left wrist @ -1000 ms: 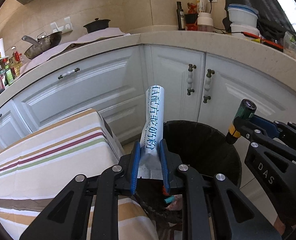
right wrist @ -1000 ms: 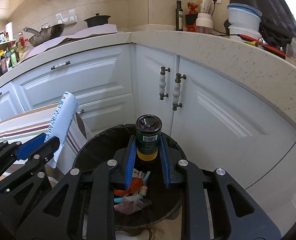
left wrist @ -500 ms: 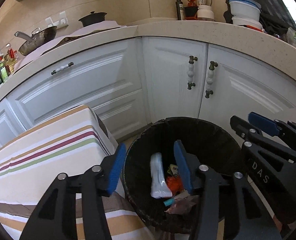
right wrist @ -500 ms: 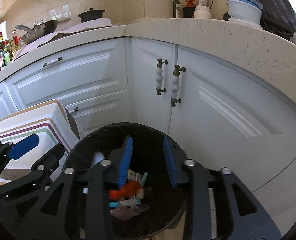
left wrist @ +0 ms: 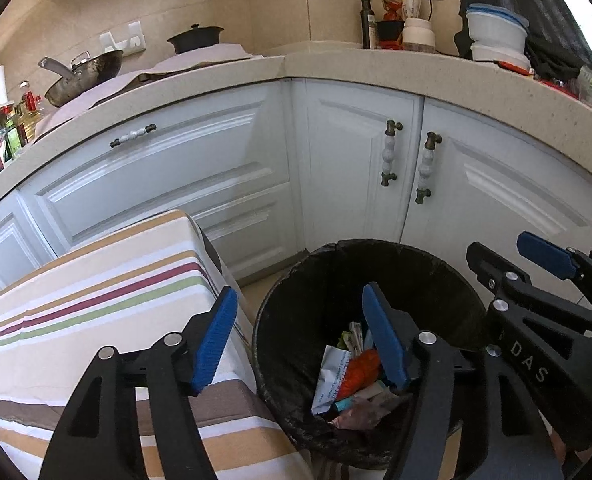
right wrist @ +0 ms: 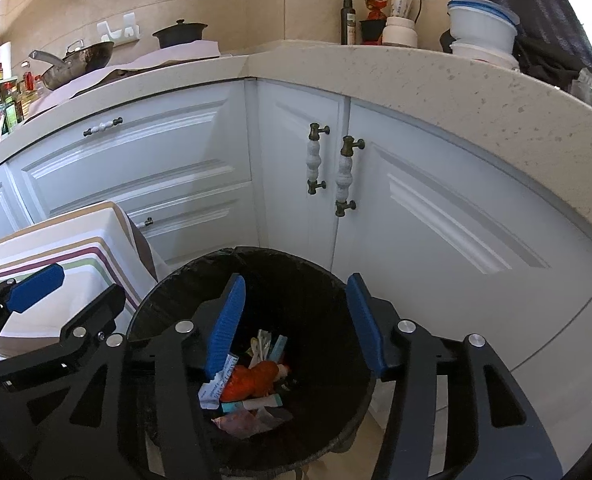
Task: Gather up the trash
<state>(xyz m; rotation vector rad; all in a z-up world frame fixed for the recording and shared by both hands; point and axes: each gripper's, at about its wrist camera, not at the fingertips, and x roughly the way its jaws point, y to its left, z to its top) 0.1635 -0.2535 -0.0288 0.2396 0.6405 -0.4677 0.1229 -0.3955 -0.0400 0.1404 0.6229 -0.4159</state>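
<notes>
A round black-lined trash bin (left wrist: 436, 276) (right wrist: 304, 268) stands on the floor in front of white corner cabinets. At its bottom lies a heap of trash: a white printed packet (left wrist: 330, 376) (right wrist: 215, 386), orange scraps (left wrist: 360, 372) (right wrist: 251, 378) and small wrappers. My left gripper (left wrist: 302, 340) hangs over the bin's left rim, jaws opening, nothing between its blue pads. Directly above the bin, my right gripper (right wrist: 296, 324) has its jaws opening too and holds nothing. The dark bottle is hidden.
A table with a striped cloth (left wrist: 95, 304) (right wrist: 75, 252) stands right beside the bin on the left. White cabinet doors with knobbed handles (left wrist: 390, 160) (right wrist: 344, 176) rise behind. The counter above carries a wok (left wrist: 79, 76), a black pot, bottles and white bowls.
Both grippers let go of their loads and opened wider. The white packet dropped from the left gripper and the dark bottle from the right gripper into the bin.
</notes>
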